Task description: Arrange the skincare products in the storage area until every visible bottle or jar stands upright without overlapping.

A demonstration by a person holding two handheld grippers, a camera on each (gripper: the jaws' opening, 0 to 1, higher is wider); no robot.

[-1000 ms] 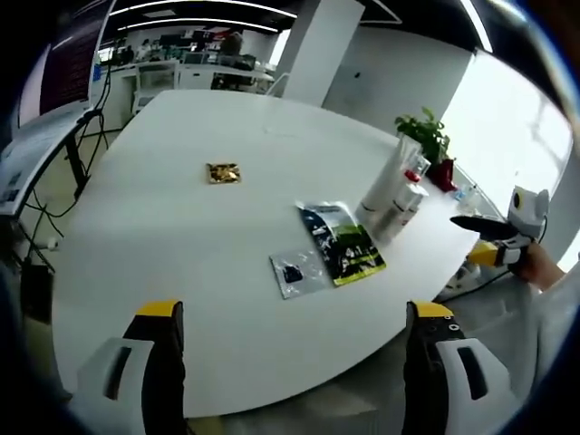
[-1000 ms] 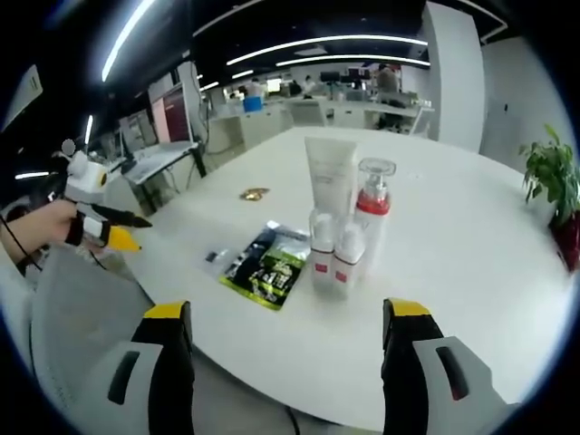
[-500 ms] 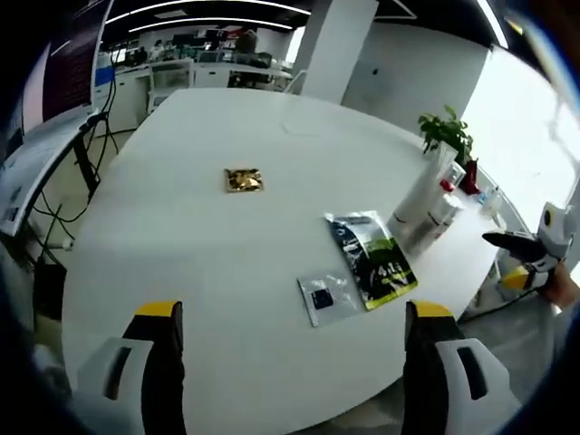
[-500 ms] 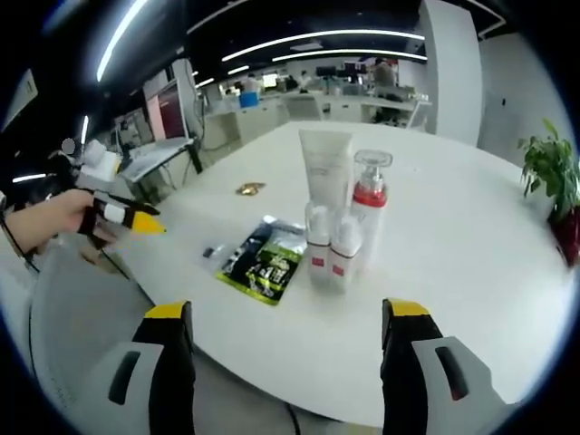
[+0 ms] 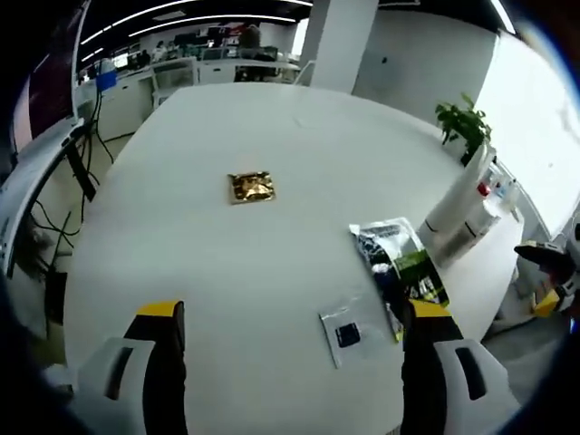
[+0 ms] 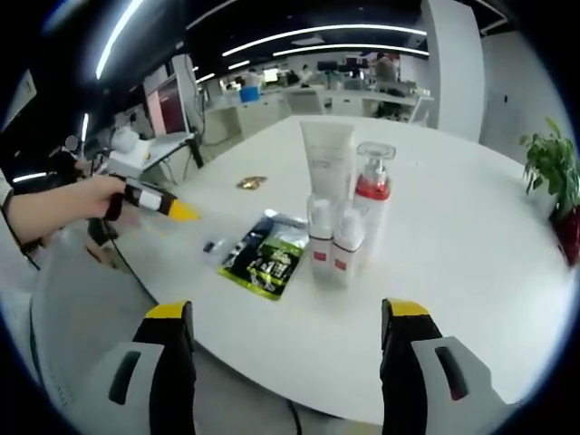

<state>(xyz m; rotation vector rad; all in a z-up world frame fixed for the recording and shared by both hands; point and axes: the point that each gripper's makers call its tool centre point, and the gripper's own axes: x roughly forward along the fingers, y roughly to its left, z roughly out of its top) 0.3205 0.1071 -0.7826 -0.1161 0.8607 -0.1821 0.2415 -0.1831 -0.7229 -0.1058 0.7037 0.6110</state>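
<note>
Four skincare containers stand upright in a tight cluster on the white table [image 6: 453, 272]: a tall white tube [image 6: 326, 161], a clear pump bottle with a red collar [image 6: 373, 204] and two small white bottles [image 6: 319, 246] [image 6: 345, 254] in front. In the left gripper view the cluster [image 5: 464, 210] is at the right. My right gripper [image 6: 287, 313] is open, short of the table edge, facing the cluster. My left gripper [image 5: 293, 315] is open above the table's near part; a hand holds it at the left [image 6: 156, 202] in the right gripper view.
A green-and-black sachet [image 6: 267, 263] [image 5: 399, 265], a small clear sachet [image 6: 214, 246] [image 5: 347, 333] and a gold sachet [image 6: 252, 182] [image 5: 251, 187] lie flat left of the bottles. A potted plant [image 6: 546, 168] stands at the far side. Desks and monitors line the room behind.
My left gripper has moved in over the table toward the sachets; in the right gripper view it has come closer to the table edge. The bottles and my right gripper stay put.
</note>
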